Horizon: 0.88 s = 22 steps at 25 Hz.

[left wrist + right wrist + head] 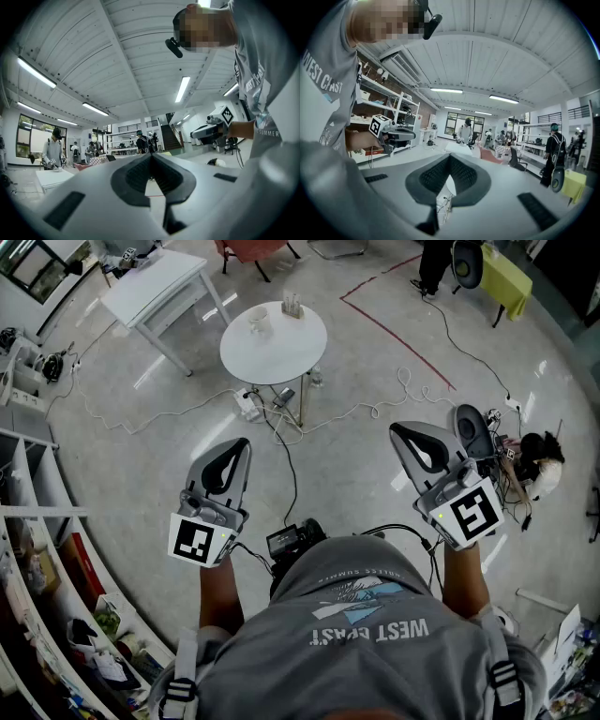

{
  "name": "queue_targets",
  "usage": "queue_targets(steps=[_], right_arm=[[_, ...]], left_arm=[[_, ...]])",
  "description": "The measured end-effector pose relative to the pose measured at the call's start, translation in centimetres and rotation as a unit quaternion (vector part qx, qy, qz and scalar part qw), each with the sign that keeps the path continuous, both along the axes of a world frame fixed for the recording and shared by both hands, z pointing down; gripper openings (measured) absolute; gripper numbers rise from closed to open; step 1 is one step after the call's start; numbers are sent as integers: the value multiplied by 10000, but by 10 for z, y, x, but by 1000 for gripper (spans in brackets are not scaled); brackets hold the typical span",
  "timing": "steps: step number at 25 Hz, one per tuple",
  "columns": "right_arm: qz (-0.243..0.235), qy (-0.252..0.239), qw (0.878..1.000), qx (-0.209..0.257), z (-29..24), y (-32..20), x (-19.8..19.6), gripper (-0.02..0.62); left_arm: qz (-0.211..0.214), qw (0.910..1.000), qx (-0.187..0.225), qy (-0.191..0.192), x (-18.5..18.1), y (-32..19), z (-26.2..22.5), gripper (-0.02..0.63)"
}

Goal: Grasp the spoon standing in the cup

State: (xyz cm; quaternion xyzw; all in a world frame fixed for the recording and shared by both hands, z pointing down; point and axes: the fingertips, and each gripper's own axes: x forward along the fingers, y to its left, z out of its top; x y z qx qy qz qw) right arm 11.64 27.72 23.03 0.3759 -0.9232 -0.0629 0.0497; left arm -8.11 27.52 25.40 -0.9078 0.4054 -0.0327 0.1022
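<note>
Far ahead in the head view stands a round white table [274, 345]. On it are a white cup [260, 322] and a small holder [292, 304] with upright pieces; a spoon is too small to make out. My left gripper [246, 442] and right gripper [395, 431] hover level over the floor, well short of the table, both shut with nothing between the jaws. In the left gripper view the jaws [151, 155] meet at the tip. The right gripper view shows its jaws [450, 156] closed too, with the round table [450, 187] showing through the gap below.
A white rectangular table [157, 287] stands at the far left and shelving [37, 549] lines the left side. Cables and a power strip [251, 407] lie under the round table. A red tape line [398, 329] crosses the floor. Bags [536, 460] sit at right. Several people stand far off.
</note>
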Motion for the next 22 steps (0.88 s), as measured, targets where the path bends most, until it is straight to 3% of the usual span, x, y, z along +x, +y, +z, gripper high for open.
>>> queue_targets(steps=[6,16,22], right_arm=[[16,11,10000,-20,3,-6,-5,0],[58,-52,10000,-23,3,-17,-17,2],[87,49,9992,-388,17,-23,-3,2]], left_arm=[[-29,9998,-155,126,-4,-7,2,5],[131,9999,-29,62,-11,-16,6,5],[83,9996,-200,157,-1,-22,8,5]])
